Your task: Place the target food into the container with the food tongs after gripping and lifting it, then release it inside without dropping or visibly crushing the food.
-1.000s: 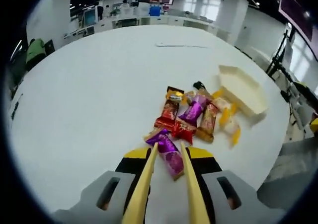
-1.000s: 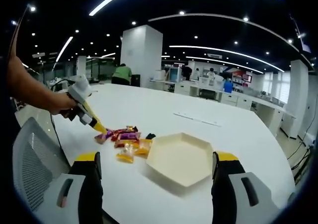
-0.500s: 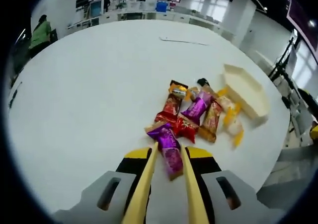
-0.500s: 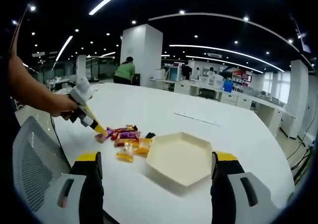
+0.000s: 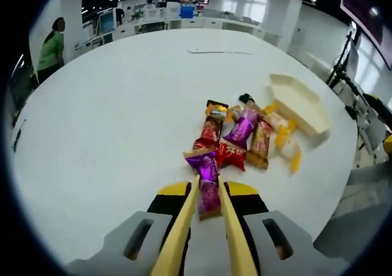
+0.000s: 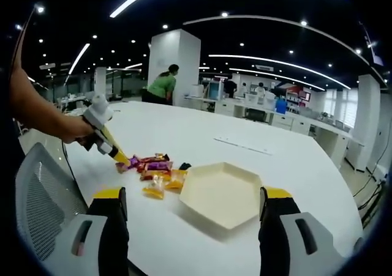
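Note:
Yellow food tongs [image 5: 182,230] run out between the jaws of my left gripper [image 5: 209,193], which is shut on them. The tong tips pinch a purple wrapped candy [image 5: 208,181] at the near edge of a pile of wrapped candies [image 5: 242,138] on the white table. A cream hexagonal tray [image 5: 300,104] lies just beyond the pile, to the right. In the right gripper view the tray [image 6: 220,193] sits between the wide-open jaws of my right gripper [image 6: 193,199], which holds nothing. To its left are the candy pile [image 6: 156,166] and the left gripper [image 6: 104,135] with the tongs [image 6: 116,153], held by a hand.
A grey mesh chair back [image 6: 40,205] stands at the table's near edge on the left. A thin strip [image 6: 242,146] lies farther out on the white table [image 5: 122,104]. A person in green [image 6: 162,85] stands by a pillar in the office behind.
The tongs have narrowed around the purple candy, which now lies lengthwise between the arms. The right gripper has stayed put; the person in green has walked right.

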`<state>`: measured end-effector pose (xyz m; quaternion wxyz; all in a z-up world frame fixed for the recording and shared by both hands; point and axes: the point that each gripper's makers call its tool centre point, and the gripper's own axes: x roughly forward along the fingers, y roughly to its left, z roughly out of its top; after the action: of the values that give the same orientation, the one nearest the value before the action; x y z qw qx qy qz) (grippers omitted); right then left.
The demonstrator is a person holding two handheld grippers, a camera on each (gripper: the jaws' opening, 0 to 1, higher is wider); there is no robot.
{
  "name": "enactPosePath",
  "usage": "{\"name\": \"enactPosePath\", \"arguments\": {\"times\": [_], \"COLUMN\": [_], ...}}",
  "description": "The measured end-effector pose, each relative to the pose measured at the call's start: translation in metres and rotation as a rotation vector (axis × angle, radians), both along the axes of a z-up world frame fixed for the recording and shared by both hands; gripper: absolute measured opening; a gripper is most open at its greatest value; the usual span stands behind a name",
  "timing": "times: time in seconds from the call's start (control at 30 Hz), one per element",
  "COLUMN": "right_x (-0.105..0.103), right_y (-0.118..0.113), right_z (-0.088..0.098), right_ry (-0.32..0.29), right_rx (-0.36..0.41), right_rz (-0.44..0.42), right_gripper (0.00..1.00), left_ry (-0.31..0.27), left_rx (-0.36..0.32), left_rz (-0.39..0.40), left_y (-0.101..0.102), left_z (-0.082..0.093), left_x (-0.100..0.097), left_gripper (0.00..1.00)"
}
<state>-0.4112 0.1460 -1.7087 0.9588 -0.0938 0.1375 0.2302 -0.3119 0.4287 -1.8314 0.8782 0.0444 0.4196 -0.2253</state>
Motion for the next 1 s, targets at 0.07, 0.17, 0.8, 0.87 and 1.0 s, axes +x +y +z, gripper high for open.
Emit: {"name": "enactPosePath", "arguments": {"times": [0.07,0.17,0.8,0.87,1.0], "right_x": [0.001,0.0,-0.004,-0.005,-0.007], "right_y": [-0.002,0.0,0.016,0.018,0.02], "right_z": [-0.002,-0.001,-0.003,-0.004,-0.005], "right_ry": [0.009,0.004,0.04,0.049,0.045], "right_rx": [0.002,-0.001,0.086,0.088,0.063], "right_rz": [-0.006,0.001,0.093,0.105,0.114], "right_gripper": [0.88,0.87,1.0,1.0,1.0], "left_ry": [-0.012,-0.018,-0.095,-0.1,-0.105], "left_rx": [-0.008,-0.008,-0.013,-0.008,-0.013], "left_rz": [-0.016,-0.024,-0.313,-0.328,-0.354], "left_y": [-0.002,-0.001,-0.017,-0.017,-0.018], "left_z": [0.006,0.007,0.047,0.05,0.059], "left_x": [0.001,0.003,0.015,0.018,0.02], "left_gripper": [0.17,0.17,0.17,0.17,0.17]}}
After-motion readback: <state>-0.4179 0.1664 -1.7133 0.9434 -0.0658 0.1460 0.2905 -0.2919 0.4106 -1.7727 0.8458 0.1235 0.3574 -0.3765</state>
